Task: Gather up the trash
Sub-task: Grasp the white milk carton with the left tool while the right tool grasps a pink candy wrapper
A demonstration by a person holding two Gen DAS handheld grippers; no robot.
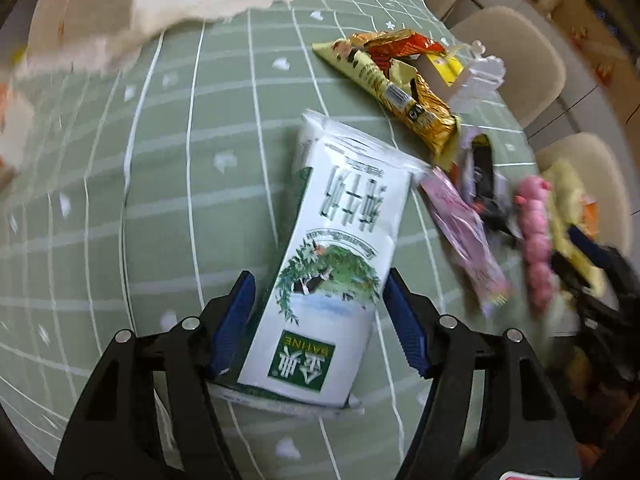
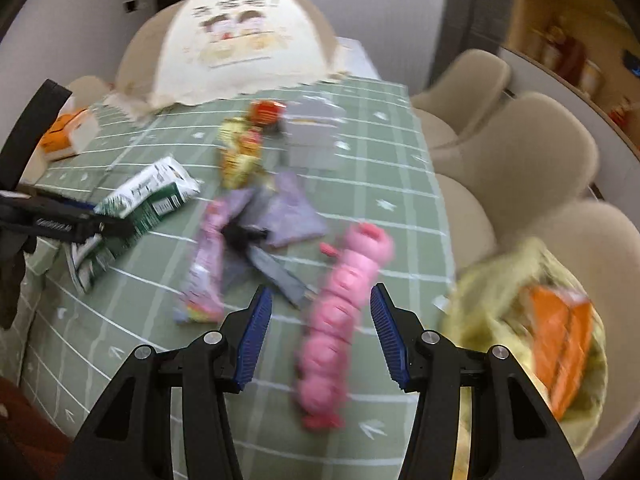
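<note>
Two grippers are hanging over my green bench point(image 1: 168, 208). Left gripper point(image 1: 320, 316) fingers are sitting wide around the white milk carton point(image 1: 340, 248), not pressing it. Right gripper point(image 2: 320, 328) fingers are standing wide around the pink toy point(image 2: 340, 312), which is lying flat.

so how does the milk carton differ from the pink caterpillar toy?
The milk carton is a flat-sided white and green printed box; the pink caterpillar toy is a row of rounded pink segments with no print. The carton lies between the left gripper fingers, the toy between the right gripper fingers, which stand clear of it. The carton looks wider than the toy. Both lie flat on the green checked tablecloth.
</note>
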